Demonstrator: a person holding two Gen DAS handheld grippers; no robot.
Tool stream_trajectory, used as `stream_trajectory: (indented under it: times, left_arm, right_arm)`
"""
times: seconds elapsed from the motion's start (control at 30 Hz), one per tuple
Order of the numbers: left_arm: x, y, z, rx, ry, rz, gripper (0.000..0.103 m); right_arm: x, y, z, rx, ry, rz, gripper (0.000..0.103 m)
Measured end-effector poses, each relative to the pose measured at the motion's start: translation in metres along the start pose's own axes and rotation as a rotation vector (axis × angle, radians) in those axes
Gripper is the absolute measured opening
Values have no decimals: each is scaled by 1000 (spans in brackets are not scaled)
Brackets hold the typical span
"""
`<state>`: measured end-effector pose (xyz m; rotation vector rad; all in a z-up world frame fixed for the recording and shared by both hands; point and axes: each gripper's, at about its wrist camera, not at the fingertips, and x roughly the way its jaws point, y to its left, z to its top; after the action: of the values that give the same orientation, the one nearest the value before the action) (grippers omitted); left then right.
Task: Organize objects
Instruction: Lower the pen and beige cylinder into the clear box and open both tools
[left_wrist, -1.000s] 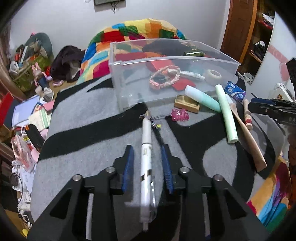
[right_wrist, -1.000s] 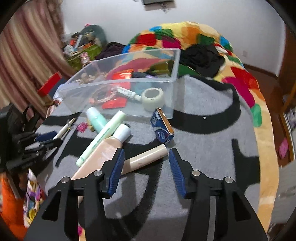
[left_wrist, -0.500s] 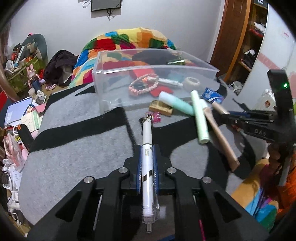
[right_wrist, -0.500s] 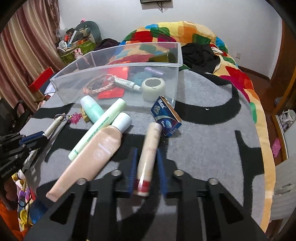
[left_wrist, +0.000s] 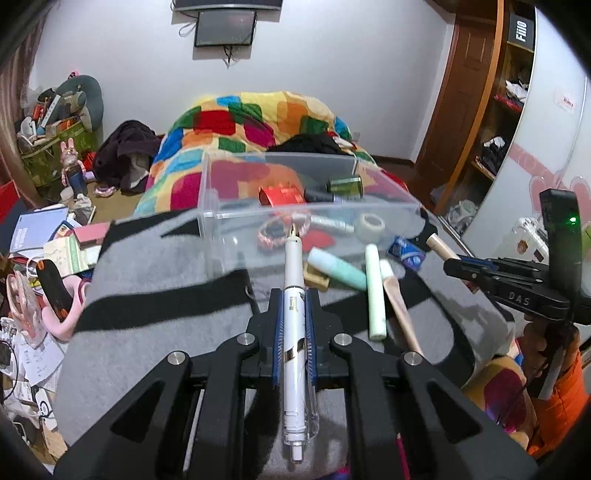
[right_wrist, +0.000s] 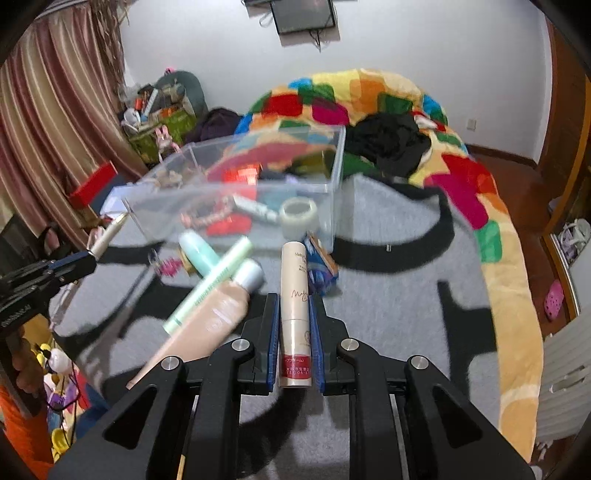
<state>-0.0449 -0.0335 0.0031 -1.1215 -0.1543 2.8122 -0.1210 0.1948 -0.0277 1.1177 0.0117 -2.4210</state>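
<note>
My left gripper (left_wrist: 293, 295) is shut on a white pen (left_wrist: 293, 332) and holds it above the grey blanket, its tip toward the clear plastic bin (left_wrist: 236, 221). My right gripper (right_wrist: 293, 301) is shut on a beige cosmetic tube (right_wrist: 294, 295) and holds it lifted, in front of the bin (right_wrist: 332, 192). The bin holds a bracelet (left_wrist: 271, 230), a tape roll (right_wrist: 298, 216), a red packet and other small items. The right gripper also shows at the right of the left wrist view (left_wrist: 461, 267).
On the blanket before the bin lie a mint tube (right_wrist: 197, 253), a pale green stick (right_wrist: 210, 284), a large beige tube (right_wrist: 207, 321), a blue box (right_wrist: 321, 266) and a pink charm (right_wrist: 170, 267). A colourful quilt (right_wrist: 369, 99) lies behind. Clutter covers the floor at left.
Both grippers closed on their objects, the left on the pen and the right on the beige tube, then lifted them off the blanket toward the bin.
</note>
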Motion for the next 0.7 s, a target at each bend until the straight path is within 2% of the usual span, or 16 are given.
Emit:
stream_trajectory:
  times: [0.37, 0.53, 0.7]
  left_arm:
    - [6, 16, 39, -58, -48, 3, 10]
    - [25, 27, 55, -76, -24, 35, 10]
    - [48, 37, 71, -107, 22, 30, 10]
  right_arm:
    - [-11, 17, 47, -41, -103, 18, 14]
    - [0, 23, 66, -55, -104, 33, 14]
    - [25, 28, 89, -65, -70, 44, 14]
